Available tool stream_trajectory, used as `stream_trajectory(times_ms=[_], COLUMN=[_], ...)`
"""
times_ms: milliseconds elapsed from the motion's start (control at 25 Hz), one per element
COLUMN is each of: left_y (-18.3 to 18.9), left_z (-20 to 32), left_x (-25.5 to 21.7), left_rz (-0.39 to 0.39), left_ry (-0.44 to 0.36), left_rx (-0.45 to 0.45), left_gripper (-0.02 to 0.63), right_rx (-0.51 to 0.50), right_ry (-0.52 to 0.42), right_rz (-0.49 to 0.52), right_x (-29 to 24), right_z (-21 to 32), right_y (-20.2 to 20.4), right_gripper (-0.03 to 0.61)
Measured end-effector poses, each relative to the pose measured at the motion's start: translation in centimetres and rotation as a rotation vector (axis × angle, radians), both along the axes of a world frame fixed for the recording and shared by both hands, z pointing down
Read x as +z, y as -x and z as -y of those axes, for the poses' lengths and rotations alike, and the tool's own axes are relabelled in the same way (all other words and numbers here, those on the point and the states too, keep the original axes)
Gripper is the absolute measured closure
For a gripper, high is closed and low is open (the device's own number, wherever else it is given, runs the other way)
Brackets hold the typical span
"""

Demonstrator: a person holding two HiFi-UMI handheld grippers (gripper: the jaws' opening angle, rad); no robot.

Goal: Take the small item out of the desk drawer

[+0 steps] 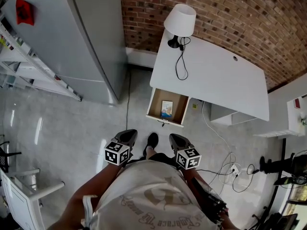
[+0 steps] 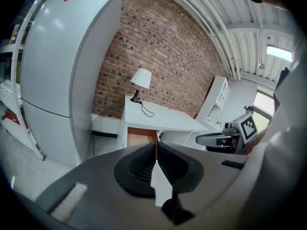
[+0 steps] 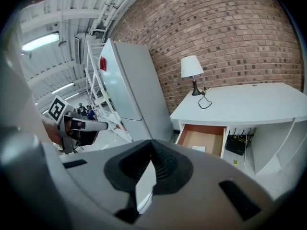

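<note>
The small item [image 1: 167, 108] lies ahead in the open drawer [image 1: 154, 104], closer to the right claw [image 1: 175, 139] than the left claw [image 1: 128, 136]. Both are clenched and empty.

Left gripper [image 1: 127, 137], right gripper [image 1: 177, 140]: side by side, jaws together, empty, angled downward.

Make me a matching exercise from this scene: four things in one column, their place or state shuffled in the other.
1. lamp
2. small item
3. left hand-held gripper
4. tall grey cabinet

A. in the open drawer
B. beside the desk, on the floor
C. on the desk top
D. shut, empty

Pairs: 1-C, 2-A, 3-D, 4-B
</note>
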State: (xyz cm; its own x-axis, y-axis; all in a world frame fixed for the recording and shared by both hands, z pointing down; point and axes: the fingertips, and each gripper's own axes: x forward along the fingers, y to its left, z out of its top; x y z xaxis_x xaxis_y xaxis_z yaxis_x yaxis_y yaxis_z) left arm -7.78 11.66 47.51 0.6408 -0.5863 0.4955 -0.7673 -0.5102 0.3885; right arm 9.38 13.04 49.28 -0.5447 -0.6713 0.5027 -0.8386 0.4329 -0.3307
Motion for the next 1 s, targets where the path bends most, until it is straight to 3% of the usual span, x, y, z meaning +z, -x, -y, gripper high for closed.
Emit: stream_trajectory(times_ms=[520,1000], left_y=[-2.2,-3.4], left_z=[9.0,15.2], left_x=[-0.5,-0.2], left_rz=[0.048,0.080], left_ry=[0.006,0.028], left_rx=[0.009,-0.051], left_gripper=[0.600,0.600], right_rx=[-0.014,-0.082], right_ry=[0.059,0.117], right_rz=[0.023,0.031], right_x=[1.8,4.2], right_z=[9.7,15.7], right_y=[-2.0,-2.2], right_gripper=[0.572,0.572])
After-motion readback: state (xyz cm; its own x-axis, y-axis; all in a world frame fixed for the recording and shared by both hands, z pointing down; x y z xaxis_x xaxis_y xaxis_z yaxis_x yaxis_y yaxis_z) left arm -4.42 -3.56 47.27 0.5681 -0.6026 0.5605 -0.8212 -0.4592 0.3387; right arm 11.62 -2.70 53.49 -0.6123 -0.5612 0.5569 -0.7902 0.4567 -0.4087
